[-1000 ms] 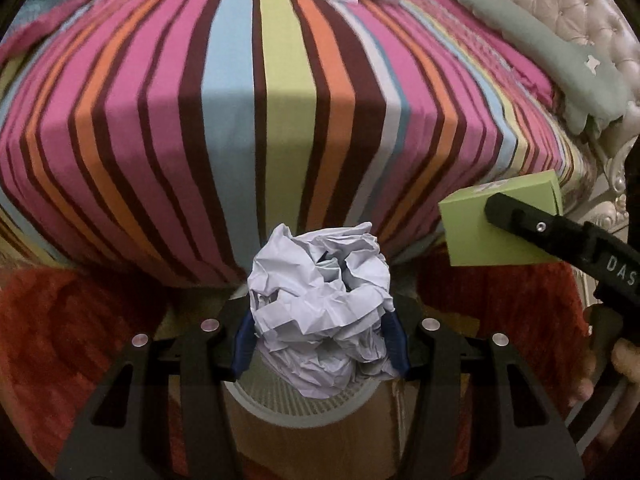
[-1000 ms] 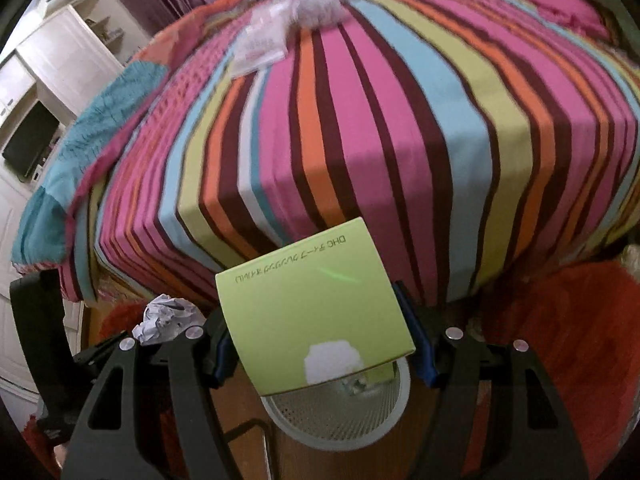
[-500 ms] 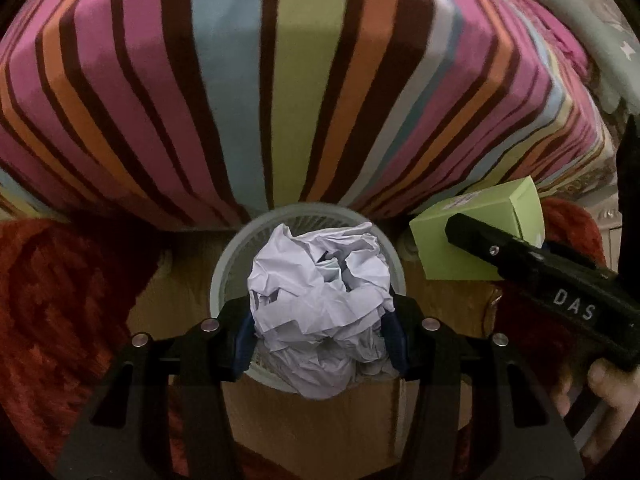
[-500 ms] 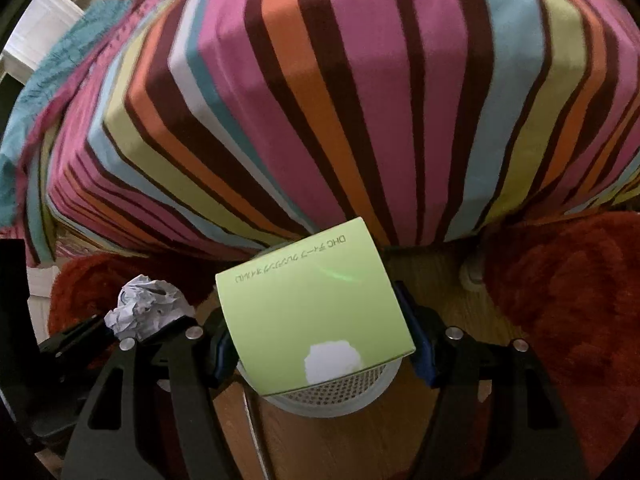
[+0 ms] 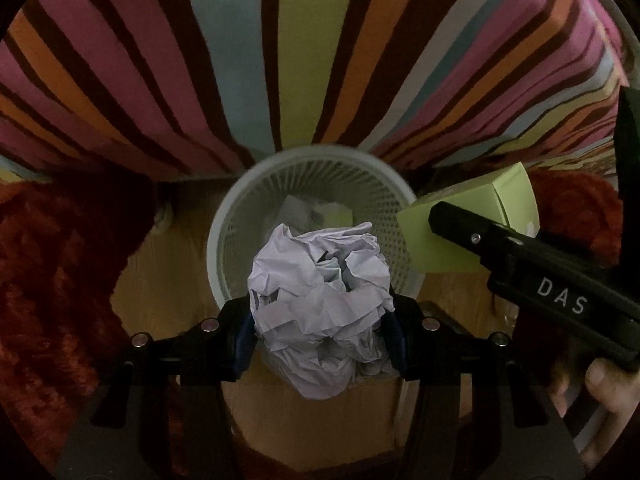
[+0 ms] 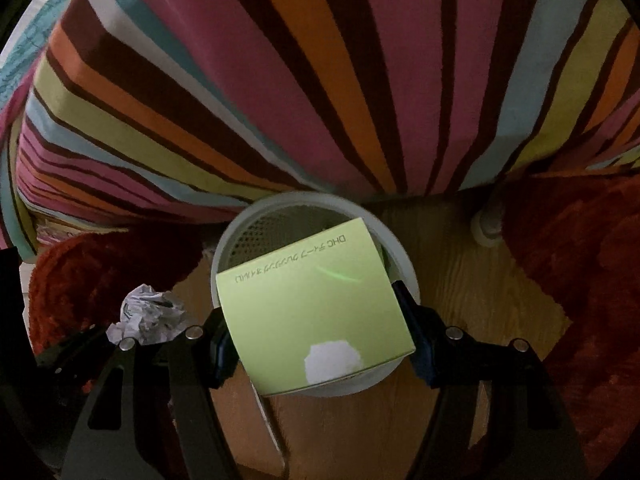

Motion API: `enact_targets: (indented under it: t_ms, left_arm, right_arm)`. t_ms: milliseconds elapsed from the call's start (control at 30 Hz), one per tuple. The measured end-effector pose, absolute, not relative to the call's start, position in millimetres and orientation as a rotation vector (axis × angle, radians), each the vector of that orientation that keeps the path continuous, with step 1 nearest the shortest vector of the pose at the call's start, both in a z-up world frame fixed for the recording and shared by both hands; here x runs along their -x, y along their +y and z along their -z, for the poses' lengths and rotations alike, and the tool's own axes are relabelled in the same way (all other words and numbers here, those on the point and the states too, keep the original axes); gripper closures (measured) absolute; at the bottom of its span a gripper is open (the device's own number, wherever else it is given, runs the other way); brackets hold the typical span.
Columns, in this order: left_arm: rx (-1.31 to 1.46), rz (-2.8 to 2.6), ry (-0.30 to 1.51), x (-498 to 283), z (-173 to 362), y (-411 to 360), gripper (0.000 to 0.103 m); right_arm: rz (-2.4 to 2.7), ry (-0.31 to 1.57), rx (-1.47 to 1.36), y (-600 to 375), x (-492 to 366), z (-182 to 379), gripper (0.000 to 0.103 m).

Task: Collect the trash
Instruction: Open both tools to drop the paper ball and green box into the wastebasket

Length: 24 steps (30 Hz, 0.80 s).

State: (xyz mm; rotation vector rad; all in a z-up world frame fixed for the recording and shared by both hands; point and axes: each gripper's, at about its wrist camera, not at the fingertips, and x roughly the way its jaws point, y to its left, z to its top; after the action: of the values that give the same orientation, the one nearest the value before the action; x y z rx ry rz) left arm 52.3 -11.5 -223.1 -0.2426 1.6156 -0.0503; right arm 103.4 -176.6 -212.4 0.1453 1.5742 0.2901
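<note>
Left gripper [image 5: 320, 332] clamped a crumpled paper ball [image 5: 320, 304] at frame centre, above the white mesh wastebasket [image 5: 228, 232]. Right gripper [image 6: 320, 344] pinched a green carton [image 6: 316, 304] over the same wastebasket's rim [image 6: 394, 240], below the striped bedspread [image 6: 320, 80].

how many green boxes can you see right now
2: one green box clamped in the right gripper over the bin, and a smaller green box inside the bin. More may be hidden beneath the paper.
</note>
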Motion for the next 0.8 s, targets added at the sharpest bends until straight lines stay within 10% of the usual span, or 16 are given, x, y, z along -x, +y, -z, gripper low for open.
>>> enact_targets:
  t_ms: [367,500,800]
  left_arm:
    - [0.227,0.041,1.699,-52,234,-13,0.044]
    - [0.205,0.02,1.712,-53,237,-14,0.03]
    - [0.185,0.019,1.696,-54,233,-18,0.023]
  right_arm:
    - [-0.297,1.706,-0.154,-166,-103,240,0.038]
    - [-0.268,1.734,-0.15,-168,-102,246,0.014]
    - [-0.243,1.726,-0.164,-172,-102,246,0.013]
